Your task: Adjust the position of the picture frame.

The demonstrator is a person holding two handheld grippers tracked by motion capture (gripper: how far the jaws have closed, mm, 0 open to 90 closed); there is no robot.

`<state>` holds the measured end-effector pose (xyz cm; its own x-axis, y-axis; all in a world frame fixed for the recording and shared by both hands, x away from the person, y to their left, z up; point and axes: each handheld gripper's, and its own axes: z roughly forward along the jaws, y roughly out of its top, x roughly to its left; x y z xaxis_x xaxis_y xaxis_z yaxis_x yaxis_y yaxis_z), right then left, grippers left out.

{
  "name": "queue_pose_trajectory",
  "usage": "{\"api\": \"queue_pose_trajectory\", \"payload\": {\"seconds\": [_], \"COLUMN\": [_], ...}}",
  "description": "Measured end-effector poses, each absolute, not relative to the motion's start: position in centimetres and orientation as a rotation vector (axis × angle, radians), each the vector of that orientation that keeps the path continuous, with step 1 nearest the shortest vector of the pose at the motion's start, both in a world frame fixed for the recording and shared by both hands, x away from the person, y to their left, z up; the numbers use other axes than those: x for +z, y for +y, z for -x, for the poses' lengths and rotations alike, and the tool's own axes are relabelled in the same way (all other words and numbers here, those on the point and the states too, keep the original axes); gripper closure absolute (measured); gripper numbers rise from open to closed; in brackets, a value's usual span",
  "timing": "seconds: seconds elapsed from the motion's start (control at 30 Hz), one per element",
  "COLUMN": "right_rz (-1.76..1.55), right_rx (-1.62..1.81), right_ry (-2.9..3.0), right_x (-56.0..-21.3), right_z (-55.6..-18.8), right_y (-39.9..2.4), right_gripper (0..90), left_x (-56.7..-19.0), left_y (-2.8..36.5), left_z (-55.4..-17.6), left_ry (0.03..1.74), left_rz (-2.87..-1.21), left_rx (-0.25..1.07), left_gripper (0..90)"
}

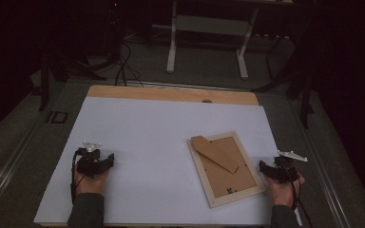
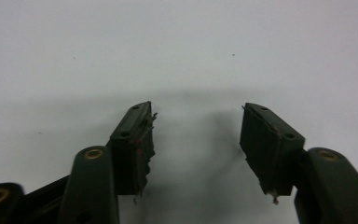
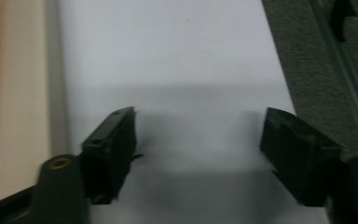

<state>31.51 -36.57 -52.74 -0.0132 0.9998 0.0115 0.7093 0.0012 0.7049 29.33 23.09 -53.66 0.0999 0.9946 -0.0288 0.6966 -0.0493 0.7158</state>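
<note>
A wooden picture frame [image 1: 225, 167] lies face down on the white table sheet [image 1: 161, 133], its brown backing board and folded stand up. My right gripper [image 1: 272, 171] rests just right of the frame, jaws apart with nothing between them; the right gripper view has it [image 3: 198, 154] over bare sheet with the frame's pale edge [image 3: 23, 93] at the left. My left gripper [image 1: 97, 161] sits at the sheet's left side, far from the frame. Its jaws [image 2: 196, 144] stand apart over bare white sheet, holding nothing.
A wooden table edge [image 1: 171, 92] shows beyond the sheet. Grey carpet [image 1: 351, 156] and a metal floor rail lie right of the table. White desk legs [image 1: 173, 42] stand on the floor at the back. Cables trail on the floor at back left.
</note>
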Motion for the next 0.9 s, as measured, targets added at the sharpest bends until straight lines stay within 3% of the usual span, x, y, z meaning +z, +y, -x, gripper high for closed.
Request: {"api": "queue_pose_trajectory", "payload": {"seconds": [0.1, 0.37, 0.7, 0.9], "right_rz": [-1.734, -1.744, -1.717, -1.668], "right_rx": [0.773, 0.818, 0.956, 0.927], "right_ry": [1.775, 1.785, 1.819, 1.897], "right_x": [-52.3, -52.4, -51.6, -51.3], "right_z": [-31.4, -31.4, -30.7, -30.5], "right_y": [-36.5, -36.4, -36.3, -35.0], "right_gripper": [30.2, 34.1, 73.5, 88.6], "left_x": [-53.1, -52.5, -52.1, -52.1], "left_y": [22.4, 22.2, 22.4, 22.3], "left_z": [-29.0, -28.7, -28.3, -28.2], "left_ry": [1.561, 1.489, 1.440, 1.438], "left_rz": [-1.862, -1.853, -1.836, -1.843], "left_rx": [0.730, 0.672, 0.660, 0.659], "left_gripper": [50.9, 54.3, 60.0, 60.5]}}
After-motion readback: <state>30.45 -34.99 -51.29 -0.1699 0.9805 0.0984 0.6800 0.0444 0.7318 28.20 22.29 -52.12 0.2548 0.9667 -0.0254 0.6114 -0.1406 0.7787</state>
